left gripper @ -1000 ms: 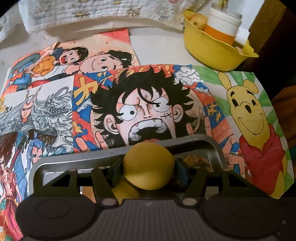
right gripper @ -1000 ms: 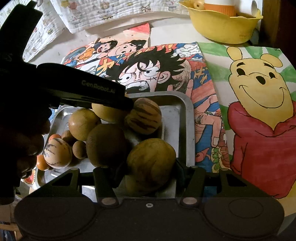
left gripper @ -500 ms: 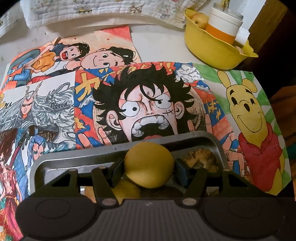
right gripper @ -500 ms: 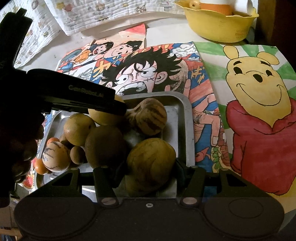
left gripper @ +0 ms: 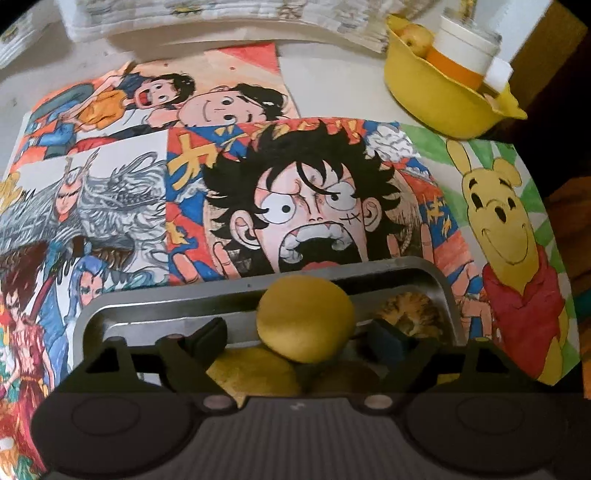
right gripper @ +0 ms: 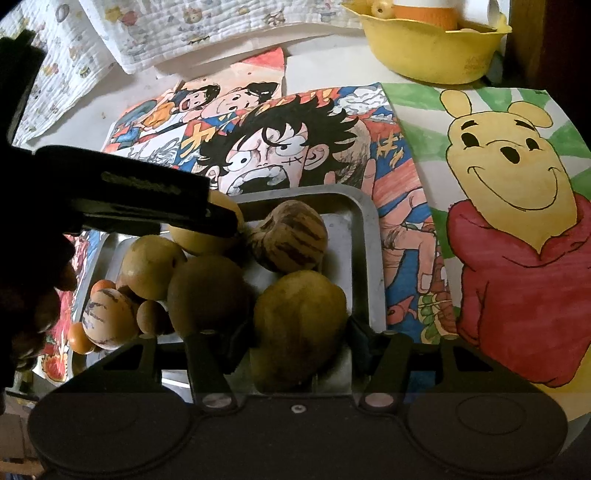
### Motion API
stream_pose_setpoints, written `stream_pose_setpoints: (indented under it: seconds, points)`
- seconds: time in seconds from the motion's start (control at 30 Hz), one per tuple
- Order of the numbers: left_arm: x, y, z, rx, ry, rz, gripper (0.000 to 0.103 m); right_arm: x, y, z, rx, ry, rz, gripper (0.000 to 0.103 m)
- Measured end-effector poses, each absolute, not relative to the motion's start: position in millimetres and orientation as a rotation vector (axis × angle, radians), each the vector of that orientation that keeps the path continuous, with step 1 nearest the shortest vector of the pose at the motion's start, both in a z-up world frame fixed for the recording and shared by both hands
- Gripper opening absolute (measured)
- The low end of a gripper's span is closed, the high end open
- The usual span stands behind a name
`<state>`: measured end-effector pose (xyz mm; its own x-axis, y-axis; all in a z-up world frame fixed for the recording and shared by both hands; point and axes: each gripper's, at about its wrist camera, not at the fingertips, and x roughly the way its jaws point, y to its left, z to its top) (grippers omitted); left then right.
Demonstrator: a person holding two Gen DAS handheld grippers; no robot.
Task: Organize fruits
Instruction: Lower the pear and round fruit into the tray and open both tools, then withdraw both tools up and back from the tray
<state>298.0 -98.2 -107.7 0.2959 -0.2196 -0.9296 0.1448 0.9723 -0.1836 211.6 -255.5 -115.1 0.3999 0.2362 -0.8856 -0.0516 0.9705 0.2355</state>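
Right wrist: cartoon drawings [right gripper: 509, 206] cover the table; right tool [right gripper: 299, 332] grips a mango [right gripper: 299, 325].

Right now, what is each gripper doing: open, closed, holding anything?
Left gripper: open around a round yellow fruit, fingers not touching it.
Right gripper: shut on a yellow-green mango.

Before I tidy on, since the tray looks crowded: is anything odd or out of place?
Mostly in order. The fruit sits heaped in the metal tray, none spilled onto the drawings. One oddity: the yellow bowl at the far right corner holds a white-and-orange cup beside a small pale fruit.
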Motion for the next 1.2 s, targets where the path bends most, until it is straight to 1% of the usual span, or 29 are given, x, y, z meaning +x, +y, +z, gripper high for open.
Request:
stream_pose_setpoints:
  seconds: [0.07, 0.2, 0.27, 0.53, 0.7, 0.9, 1.13, 1.2]
  points:
    - [297.3, -93.7, -104.0, -0.105, 1.246, -0.248, 0.098, 210.7, -256.6, -114.2, 0.194, 1.143, 0.18, 0.066]
    - [294.1, -89.9, -96.9, -0.118, 1.235, -0.247, 0.1, 209.1, -254.4, -111.3, 0.19, 1.132, 0.18, 0.073]
    - [292.7, -87.8, -93.8, -0.125, 1.227, -0.24, 0.102, 209.2, -252.8, -108.9, 0.186, 1.126, 0.181, 0.075]
    - [286.4, -75.8, -81.8, -0.138, 1.186, -0.199, 0.102, 208.6, -254.3, -97.3, 0.202, 1.099, 0.173, 0.08]
    - [276.5, -64.4, -75.2, -0.138, 1.171, -0.155, 0.102, 204.9, -254.3, -87.3, 0.219, 1.077, 0.174, 0.086]
    - [260.9, -50.9, -65.9, -0.123, 1.127, -0.102, 0.102, 202.9, -254.3, -75.1, 0.223, 1.047, 0.182, 0.09]
    - [247.6, -41.1, -65.5, -0.131, 1.121, -0.094, 0.102, 205.8, -258.3, -61.3, 0.197, 1.003, 0.161, 0.091]
    - [244.2, -38.4, -64.0, -0.137, 1.107, -0.081, 0.102, 204.6, -259.9, -58.2, 0.192, 0.992, 0.161, 0.094]
